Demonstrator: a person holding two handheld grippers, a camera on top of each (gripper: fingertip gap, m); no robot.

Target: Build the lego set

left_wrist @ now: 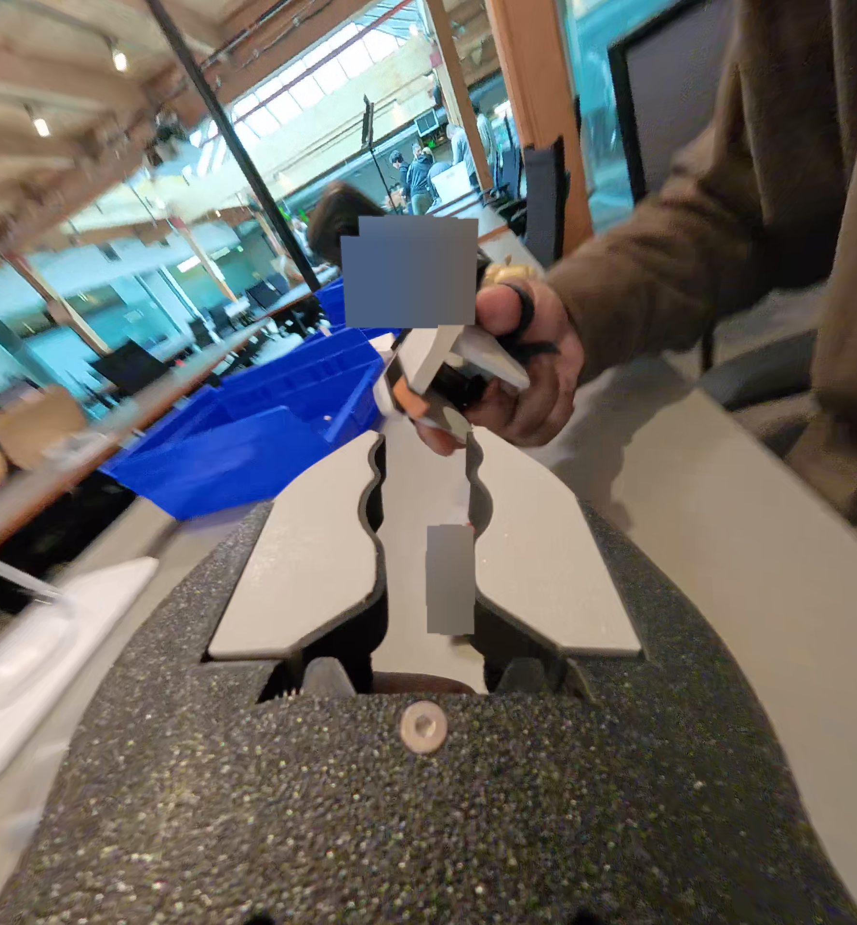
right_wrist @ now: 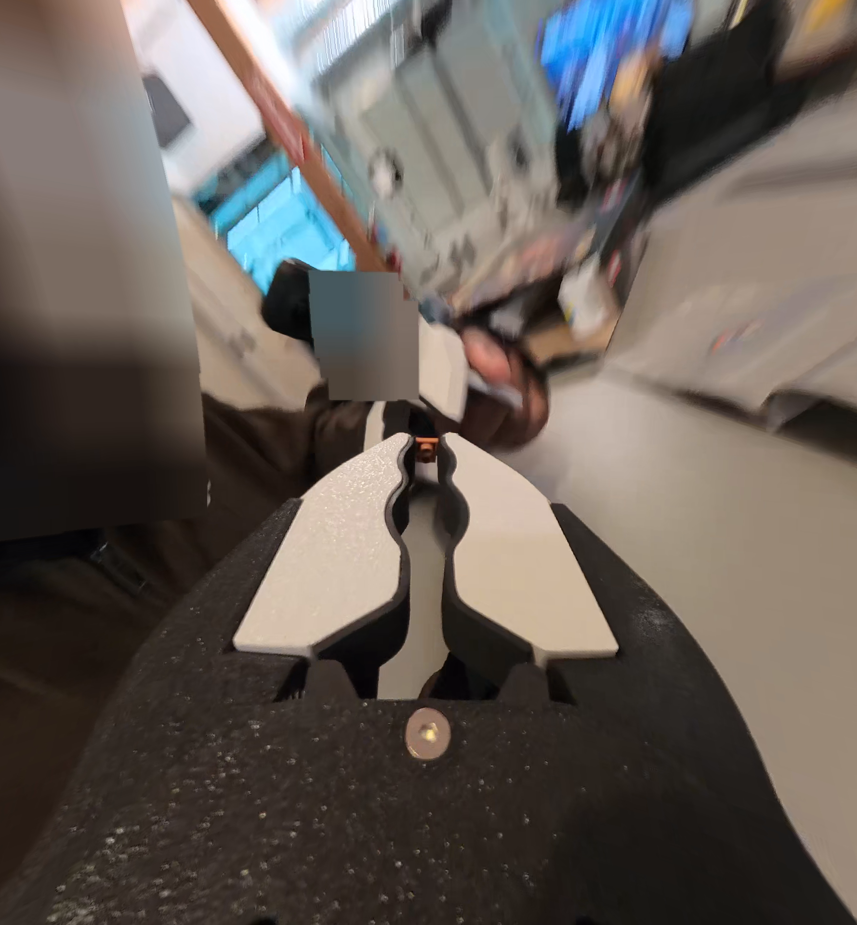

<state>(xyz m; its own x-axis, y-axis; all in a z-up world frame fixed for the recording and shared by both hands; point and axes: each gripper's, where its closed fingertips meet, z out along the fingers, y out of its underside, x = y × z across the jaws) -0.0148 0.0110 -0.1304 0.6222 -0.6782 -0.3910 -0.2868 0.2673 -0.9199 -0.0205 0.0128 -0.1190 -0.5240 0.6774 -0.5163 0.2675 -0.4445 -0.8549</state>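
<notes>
The right gripper (right_wrist: 426, 447) has its fingertips nearly together, pinching a small orange brick (right_wrist: 426, 447) at the very tip. In the left wrist view the same brick (left_wrist: 412, 399) sits clamped between that gripper's grey fingers (left_wrist: 429, 360), held up above the grey table (left_wrist: 676, 500) by a hand (left_wrist: 526, 370). The left gripper (left_wrist: 425, 443) stands partly open with a clear gap and nothing between its fingers — its tips lie just below the brick. Blue bins (left_wrist: 246, 440) sit behind, to the left.

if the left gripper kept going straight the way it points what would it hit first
Most likely the right gripper, held up directly ahead with a small orange lego piece at its tips. Depth is unclear, but nothing shows between them.
</notes>
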